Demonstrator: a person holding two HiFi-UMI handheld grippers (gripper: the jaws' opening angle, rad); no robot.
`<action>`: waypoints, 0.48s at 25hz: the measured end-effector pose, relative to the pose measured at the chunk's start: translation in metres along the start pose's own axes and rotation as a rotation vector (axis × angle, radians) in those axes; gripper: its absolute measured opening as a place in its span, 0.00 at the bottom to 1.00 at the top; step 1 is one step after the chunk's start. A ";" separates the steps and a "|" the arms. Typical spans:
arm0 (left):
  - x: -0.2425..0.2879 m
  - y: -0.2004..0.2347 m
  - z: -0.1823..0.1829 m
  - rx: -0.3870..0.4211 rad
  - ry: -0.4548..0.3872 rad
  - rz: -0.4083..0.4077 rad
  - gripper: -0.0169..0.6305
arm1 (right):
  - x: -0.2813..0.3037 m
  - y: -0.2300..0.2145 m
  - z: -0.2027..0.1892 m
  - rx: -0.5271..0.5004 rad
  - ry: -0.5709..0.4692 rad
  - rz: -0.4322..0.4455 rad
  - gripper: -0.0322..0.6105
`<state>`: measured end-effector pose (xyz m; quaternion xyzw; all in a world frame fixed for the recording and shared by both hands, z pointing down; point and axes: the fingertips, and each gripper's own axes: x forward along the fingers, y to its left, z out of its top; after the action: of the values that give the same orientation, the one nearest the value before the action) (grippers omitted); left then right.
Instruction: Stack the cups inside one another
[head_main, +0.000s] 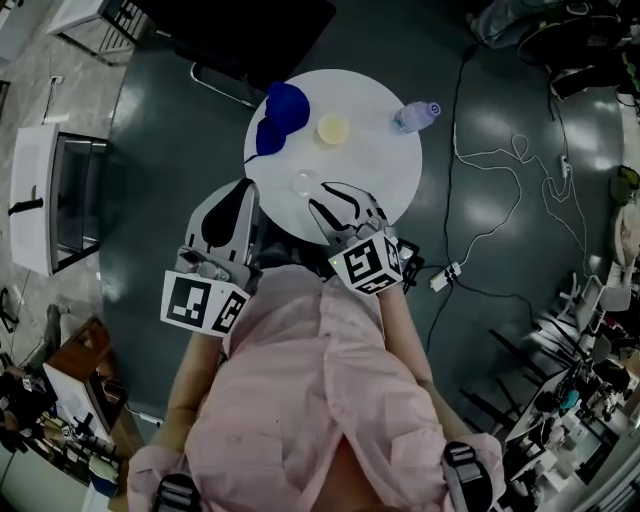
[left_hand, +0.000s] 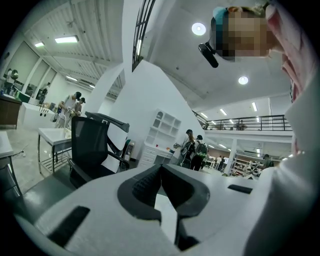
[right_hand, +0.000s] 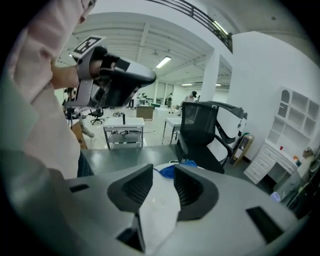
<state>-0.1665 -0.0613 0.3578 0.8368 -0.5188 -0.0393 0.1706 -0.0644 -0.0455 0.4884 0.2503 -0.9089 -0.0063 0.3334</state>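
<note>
Likely approach step: right gripper (head_main: 338, 203) jaws spread, empty; clear cup (head_main: 303, 182) at its 11 o'clock. Left gripper (head_main: 245, 195) jaws pressed together, empty. Next: straddle the cup.

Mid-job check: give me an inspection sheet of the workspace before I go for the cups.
Surface: round white table.
Job's things: yellow cup and clear cup, apart, mouths up, not stacked; blue thing at the far left edge, shape unclear.
Clutter: bottle lying near the right edge.
Grippers: left gripper shut, empty; right gripper open, empty, at the table's near edge.
Cables: cables and power strip on the floor, right of the table.
Surroundings: dark chair beyond the table; people far off.
</note>
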 end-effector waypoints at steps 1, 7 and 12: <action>0.000 0.003 0.000 -0.004 0.005 -0.003 0.06 | 0.008 0.004 -0.004 -0.025 0.029 0.011 0.25; -0.002 0.020 -0.010 -0.037 0.044 -0.019 0.06 | 0.051 0.030 -0.042 -0.149 0.214 0.085 0.26; 0.002 0.030 -0.007 -0.046 0.045 -0.025 0.06 | 0.078 0.044 -0.068 -0.175 0.305 0.156 0.27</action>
<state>-0.1896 -0.0729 0.3747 0.8397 -0.5034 -0.0344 0.2007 -0.0939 -0.0318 0.5956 0.1470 -0.8605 -0.0213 0.4873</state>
